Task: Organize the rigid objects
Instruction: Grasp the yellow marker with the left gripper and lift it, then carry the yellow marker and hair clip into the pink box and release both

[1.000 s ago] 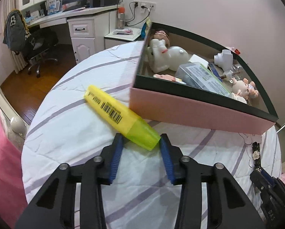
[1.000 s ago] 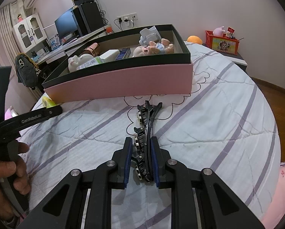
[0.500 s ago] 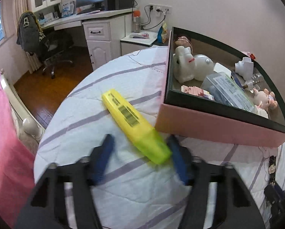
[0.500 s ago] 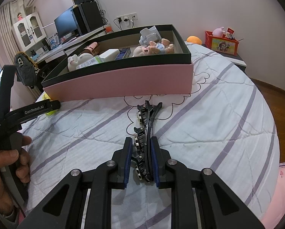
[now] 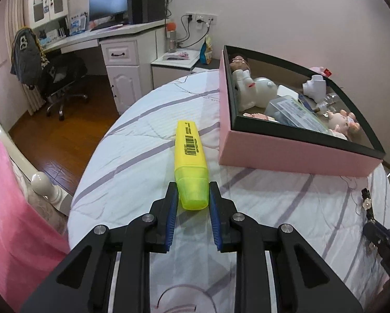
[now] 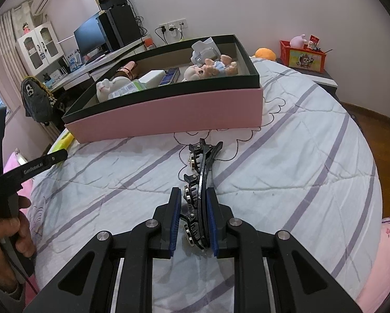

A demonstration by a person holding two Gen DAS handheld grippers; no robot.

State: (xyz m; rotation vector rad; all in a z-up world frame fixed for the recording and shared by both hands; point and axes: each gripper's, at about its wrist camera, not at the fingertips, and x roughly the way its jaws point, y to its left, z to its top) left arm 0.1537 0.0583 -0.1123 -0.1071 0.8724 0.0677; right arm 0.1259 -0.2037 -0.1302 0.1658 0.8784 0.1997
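Note:
A yellow highlighter [image 5: 191, 161] with a barcode lies lengthwise in front of my left gripper [image 5: 192, 198], whose blue pads clamp its cap end; it looks lifted off the striped bedspread. My right gripper [image 6: 193, 203] is shut on a black hair clip [image 6: 200, 174] with toothed edges that lies on the bedspread. A pink box with a black rim [image 5: 286, 154] holds dolls, a white figure and packets; it also shows in the right wrist view [image 6: 168, 109], just beyond the clip.
The bed edge drops to a wooden floor [image 5: 54, 140] on the left, with a desk and chair [image 5: 61, 78] beyond. A red toy crate [image 6: 303, 57] stands at the back right. The left gripper's handle and hand [image 6: 7, 190] show at the right view's left edge.
My left gripper closed on the highlighter's cap end; the highlighter turned from diagonal to straight ahead and the view rose. My right gripper stayed shut on the hair clip, unmoved.

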